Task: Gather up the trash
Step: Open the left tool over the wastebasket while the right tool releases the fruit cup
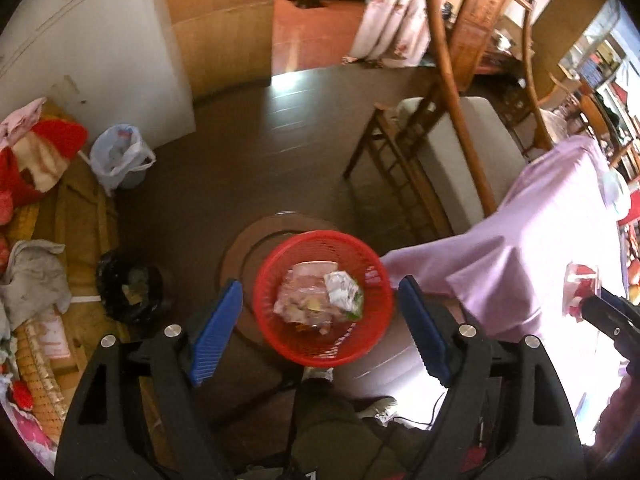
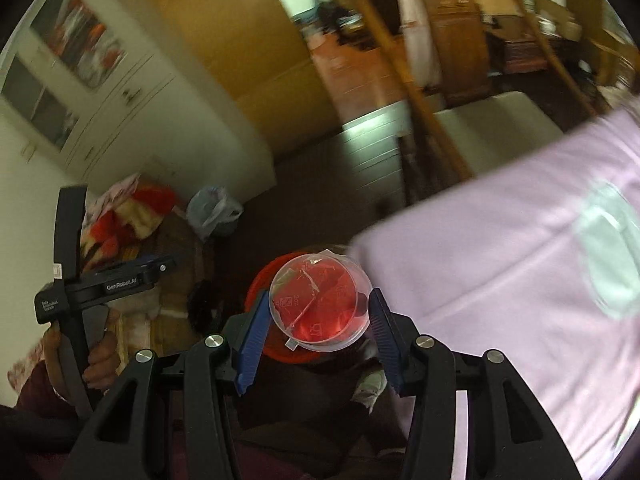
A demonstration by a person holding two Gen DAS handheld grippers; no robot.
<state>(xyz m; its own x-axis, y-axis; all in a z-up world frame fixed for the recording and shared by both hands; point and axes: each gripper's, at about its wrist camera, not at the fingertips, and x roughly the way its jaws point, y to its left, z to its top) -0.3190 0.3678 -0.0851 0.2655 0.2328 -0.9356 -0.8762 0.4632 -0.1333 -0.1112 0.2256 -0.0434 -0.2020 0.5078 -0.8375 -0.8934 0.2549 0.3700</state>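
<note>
The right gripper [image 2: 318, 330] holds a clear plastic cup [image 2: 318, 302] between its two blue pads, right above the red basket [image 1: 324, 298]. The cup is round and smooth, so it can slip out and fall. The basket is small, and the cup is nearly as wide as it looks from here. If the cup is let go a bit too far to the side, it may hit the rim, bounce off and roll across the dark floor. The purple cloth [image 1: 520, 248] hangs very near on the right, so the gripper could bump it or snag it.

The left gripper [image 1: 320, 328] is wide open with nothing in it. It hangs over the same basket, so the two grippers are close and could knock each other.

The red basket sits low, near the middle, on a round brown stand. Inside it lie a pinkish wrapper [image 1: 304, 294] and a crumpled silver wrapper [image 1: 342, 290].

To the left on the floor is a small bin with a black bag [image 1: 130, 292]; there is a bit of trash in it. Farther left and farther away stands another bin with a pale plastic bag [image 1: 120, 156]. I cannot tell what is inside that one.
</note>
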